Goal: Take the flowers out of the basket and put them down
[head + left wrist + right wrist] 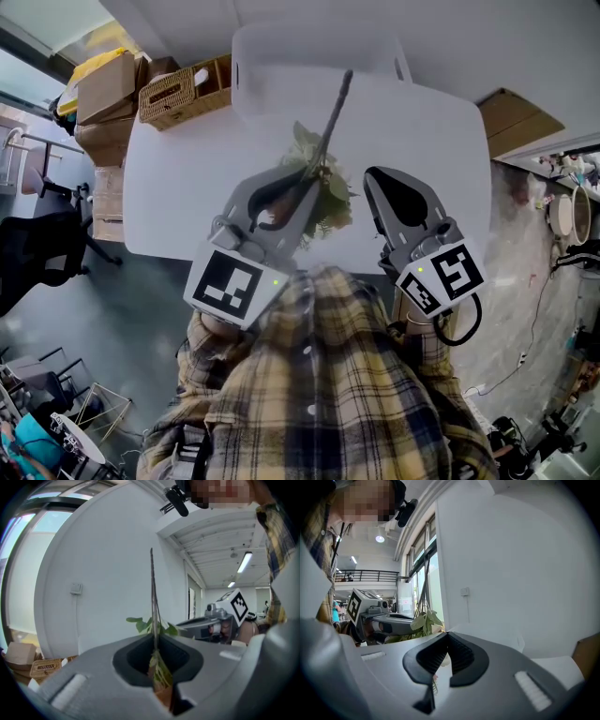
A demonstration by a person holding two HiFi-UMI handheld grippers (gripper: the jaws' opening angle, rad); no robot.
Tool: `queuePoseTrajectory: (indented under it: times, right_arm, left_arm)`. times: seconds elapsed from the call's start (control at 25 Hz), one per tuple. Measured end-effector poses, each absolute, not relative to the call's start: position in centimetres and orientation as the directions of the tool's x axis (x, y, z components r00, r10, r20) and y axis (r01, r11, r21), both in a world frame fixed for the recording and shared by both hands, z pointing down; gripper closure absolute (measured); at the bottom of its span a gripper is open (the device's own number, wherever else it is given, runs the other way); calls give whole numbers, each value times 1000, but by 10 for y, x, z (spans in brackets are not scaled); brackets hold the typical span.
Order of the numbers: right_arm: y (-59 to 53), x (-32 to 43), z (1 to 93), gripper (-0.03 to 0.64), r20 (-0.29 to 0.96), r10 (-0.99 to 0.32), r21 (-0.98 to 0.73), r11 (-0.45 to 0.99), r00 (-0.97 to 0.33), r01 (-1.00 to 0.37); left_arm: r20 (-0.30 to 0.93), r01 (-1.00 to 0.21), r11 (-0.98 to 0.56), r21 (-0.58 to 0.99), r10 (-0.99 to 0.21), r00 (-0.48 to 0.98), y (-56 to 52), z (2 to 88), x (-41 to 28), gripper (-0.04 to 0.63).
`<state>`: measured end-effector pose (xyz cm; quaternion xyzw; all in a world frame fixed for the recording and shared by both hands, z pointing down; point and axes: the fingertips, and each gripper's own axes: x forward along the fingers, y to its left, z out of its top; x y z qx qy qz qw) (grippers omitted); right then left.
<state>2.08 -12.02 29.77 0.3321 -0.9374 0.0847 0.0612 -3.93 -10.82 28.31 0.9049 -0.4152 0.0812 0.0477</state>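
Matt plastic fingers (pixel 93 681); smooth white table (pixel 187 187); cloth shirt (pixel 328 394).

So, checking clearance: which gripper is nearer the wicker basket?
Left. The left gripper, shut on the flower stem, hangs right of the wicker basket; the right gripper is further right, beyond that stem.

No word, brand or number can be read anywhere. The only sign-like marks are black-and-white square code markers. The one on the left cube (pixel 232 286), part of the left tool (pixel 307 178), is a blocky pattern without letters. The one on the right cube (pixel 442 277), part of the right tool (pixel 375 180), has a white shape that may look like a 5 or an S, though it is probably only code. The cardboard boxes (pixel 103 89) beside the desk (pixel 178 187) show no print at this size.
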Motion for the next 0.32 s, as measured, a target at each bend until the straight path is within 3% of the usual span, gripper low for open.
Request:
queuePoseTrajectory:
  times: [0.32]
  right_arm:
    - [-122, 24, 296, 614, 173, -613, -116, 764, -771, -634]
  left_arm:
    - [189, -756, -654, 15, -741, 645, -109, 282, -38, 560]
